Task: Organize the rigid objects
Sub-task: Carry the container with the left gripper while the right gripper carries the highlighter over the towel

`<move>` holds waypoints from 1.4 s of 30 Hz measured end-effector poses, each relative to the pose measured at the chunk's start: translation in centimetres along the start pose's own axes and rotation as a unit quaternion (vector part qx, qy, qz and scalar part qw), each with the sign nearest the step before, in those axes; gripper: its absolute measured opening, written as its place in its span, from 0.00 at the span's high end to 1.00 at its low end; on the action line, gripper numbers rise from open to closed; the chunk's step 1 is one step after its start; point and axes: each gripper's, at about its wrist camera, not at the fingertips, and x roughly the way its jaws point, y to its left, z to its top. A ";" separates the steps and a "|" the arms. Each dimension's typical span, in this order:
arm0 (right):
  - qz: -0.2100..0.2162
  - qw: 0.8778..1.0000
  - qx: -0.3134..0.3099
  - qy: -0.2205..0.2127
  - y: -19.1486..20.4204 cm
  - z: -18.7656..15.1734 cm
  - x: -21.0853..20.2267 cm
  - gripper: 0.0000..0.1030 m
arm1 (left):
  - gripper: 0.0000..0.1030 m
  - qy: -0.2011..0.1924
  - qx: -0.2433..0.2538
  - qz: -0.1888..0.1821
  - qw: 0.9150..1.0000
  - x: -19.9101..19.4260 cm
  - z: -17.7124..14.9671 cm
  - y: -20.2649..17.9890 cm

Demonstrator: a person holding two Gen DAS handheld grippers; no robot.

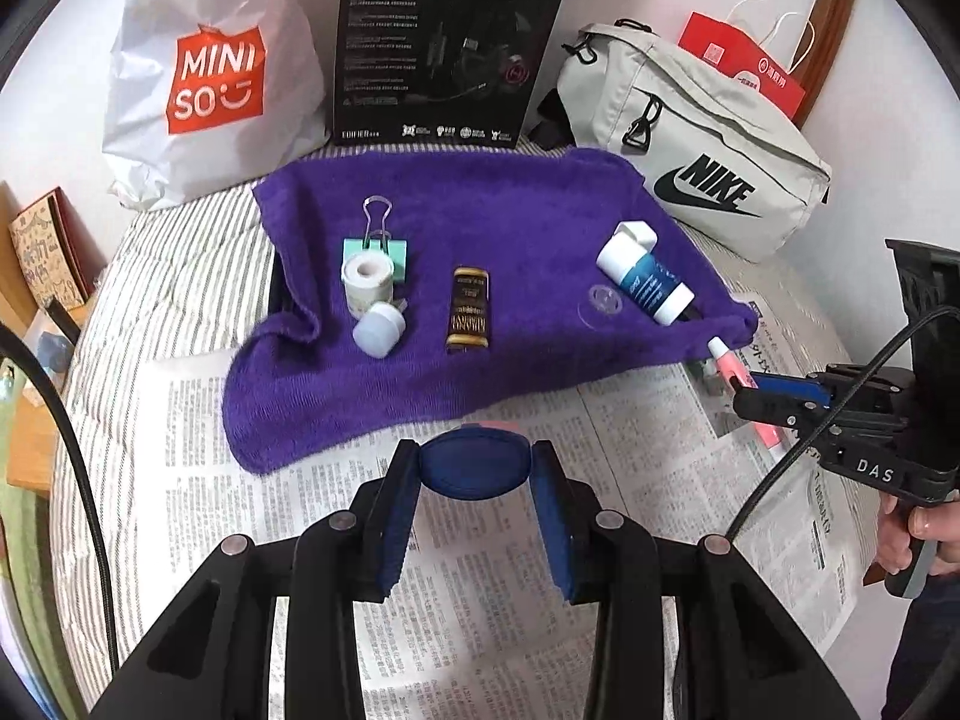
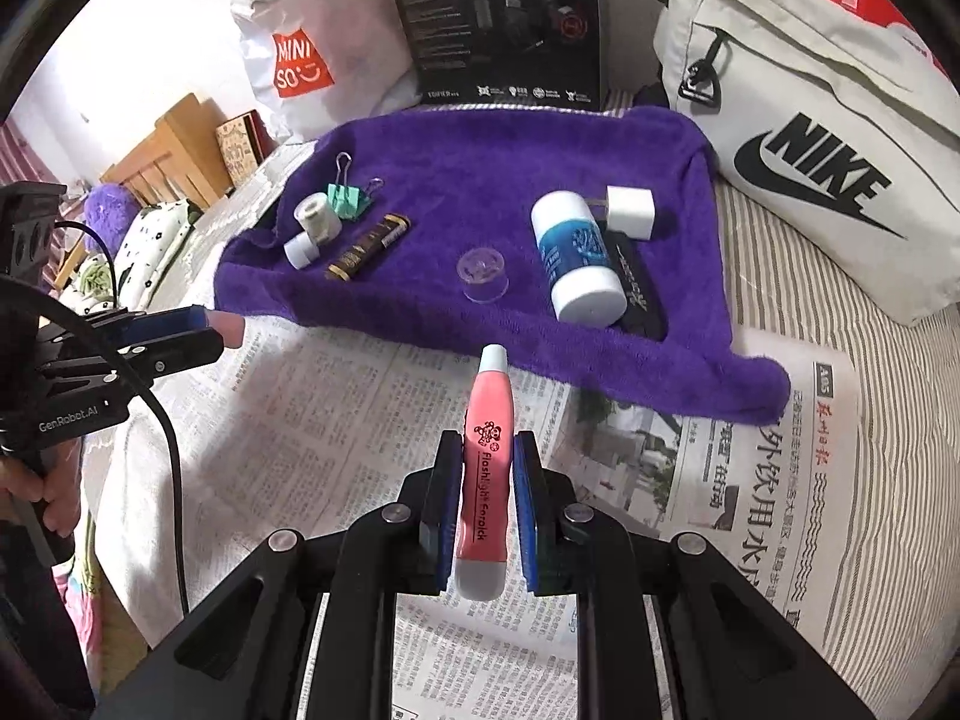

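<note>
Pink flashlight (image 2: 487,462) in right claw (image 2: 487,498)

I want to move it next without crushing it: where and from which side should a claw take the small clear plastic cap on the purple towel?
Take the clear cap low on its side wall, just above the flared rim. It stands upright and clear of its neighbours on the purple towel, so come from above, one finger on each side, and close gently, since it looks thin.
</note>
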 end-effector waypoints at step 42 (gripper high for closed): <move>-0.019 0.999 -0.011 0.033 -2.9 16.4 13.6 0.83 | 0.66 0.013 -0.009 0.001 1.000 5.0 7.1 3.0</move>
